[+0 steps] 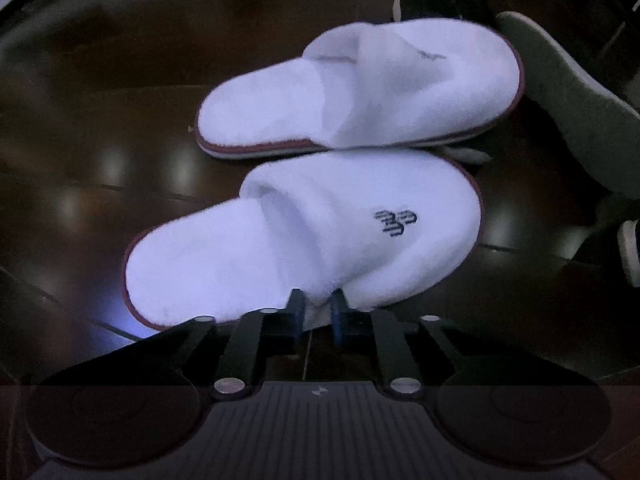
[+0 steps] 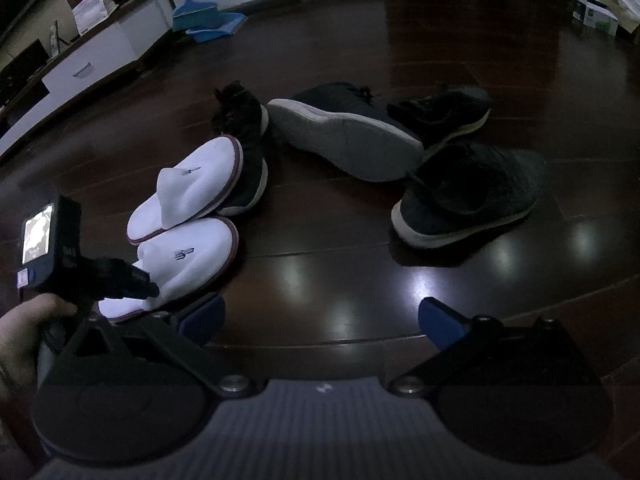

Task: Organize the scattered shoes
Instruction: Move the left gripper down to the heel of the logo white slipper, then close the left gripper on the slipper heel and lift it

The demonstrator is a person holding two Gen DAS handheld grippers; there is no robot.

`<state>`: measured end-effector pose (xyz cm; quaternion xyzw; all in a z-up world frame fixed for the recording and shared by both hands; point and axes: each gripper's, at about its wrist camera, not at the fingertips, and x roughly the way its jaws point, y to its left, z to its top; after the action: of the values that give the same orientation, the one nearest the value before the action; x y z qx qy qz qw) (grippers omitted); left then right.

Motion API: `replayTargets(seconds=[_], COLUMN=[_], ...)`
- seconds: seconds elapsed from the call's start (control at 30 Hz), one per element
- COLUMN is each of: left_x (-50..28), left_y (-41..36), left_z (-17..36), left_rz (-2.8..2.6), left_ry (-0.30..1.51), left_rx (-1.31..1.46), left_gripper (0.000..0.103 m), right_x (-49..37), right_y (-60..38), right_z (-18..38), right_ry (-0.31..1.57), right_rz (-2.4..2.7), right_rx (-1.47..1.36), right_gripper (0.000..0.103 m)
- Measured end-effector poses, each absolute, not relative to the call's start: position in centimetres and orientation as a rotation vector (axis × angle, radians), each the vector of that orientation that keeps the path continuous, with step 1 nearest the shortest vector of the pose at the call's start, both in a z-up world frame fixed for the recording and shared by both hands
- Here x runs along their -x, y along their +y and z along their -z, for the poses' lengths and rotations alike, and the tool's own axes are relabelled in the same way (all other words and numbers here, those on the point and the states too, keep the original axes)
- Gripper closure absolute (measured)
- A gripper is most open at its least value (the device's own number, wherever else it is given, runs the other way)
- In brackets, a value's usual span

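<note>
**Two white slippers paired on dark floor**

Left gripper (image 1: 318, 306) pinches the near slipper's (image 1: 304, 236) edge. Right gripper (image 2: 320, 316) hangs wide apart over bare wood floor (image 2: 340, 264). Far slipper (image 1: 360, 88) touches the near one; four dark sneakers (image 2: 464, 196) lie scattered beyond.

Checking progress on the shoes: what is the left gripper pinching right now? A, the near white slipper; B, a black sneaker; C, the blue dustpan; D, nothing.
A: the left gripper is closed on the edge of the near white slipper.
</note>
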<state>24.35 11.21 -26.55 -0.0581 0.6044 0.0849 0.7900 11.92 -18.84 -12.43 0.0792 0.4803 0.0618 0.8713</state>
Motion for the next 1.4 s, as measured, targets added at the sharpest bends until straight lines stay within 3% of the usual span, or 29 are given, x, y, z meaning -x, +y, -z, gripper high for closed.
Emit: replayTargets(seconds=[0.13,0.63,0.67,0.77,0.8,1.07,1.4], left_x=[-24.0,-19.0,-18.9,-19.2,-19.4,-21.1,-23.7], left_y=[11.2,5.8,6.2,7.4,7.8,11.6,12.1], left_z=[25.8,20.5,20.3,20.2,20.2,22.6,25.1], left_rz=[-0.183,-0.047,-0.067,-0.093,-0.107,-0.195,-0.150], left_ry=[1.295,1.238,1.211,1.150,1.138,1.175,1.199], left_rx=[0.129,0.058,0.058,0.048,0.033,0.067,0.112], left_gripper=[0.103,0.103,0.092,0.036,0.029,0.039,0.044], right_x=[-11.5,-9.3,-8.8,-7.9,-7.7,-8.0,-12.6], right_y=[-19.0,-21.2,-21.5,-22.2,-22.3,-21.4,-18.4], right_z=[12.0,7.7,7.6,7.6,7.9,9.8,13.0], right_ry=[1.001,0.947,0.943,0.942,0.949,0.989,1.016], right_rz=[-0.122,-0.095,-0.093,-0.089,-0.088,-0.090,-0.129], right_rx=[-0.160,-0.179,-0.178,-0.171,-0.165,-0.146,-0.178], right_gripper=[0.000,0.000,0.000,0.000,0.000,0.000,0.000])
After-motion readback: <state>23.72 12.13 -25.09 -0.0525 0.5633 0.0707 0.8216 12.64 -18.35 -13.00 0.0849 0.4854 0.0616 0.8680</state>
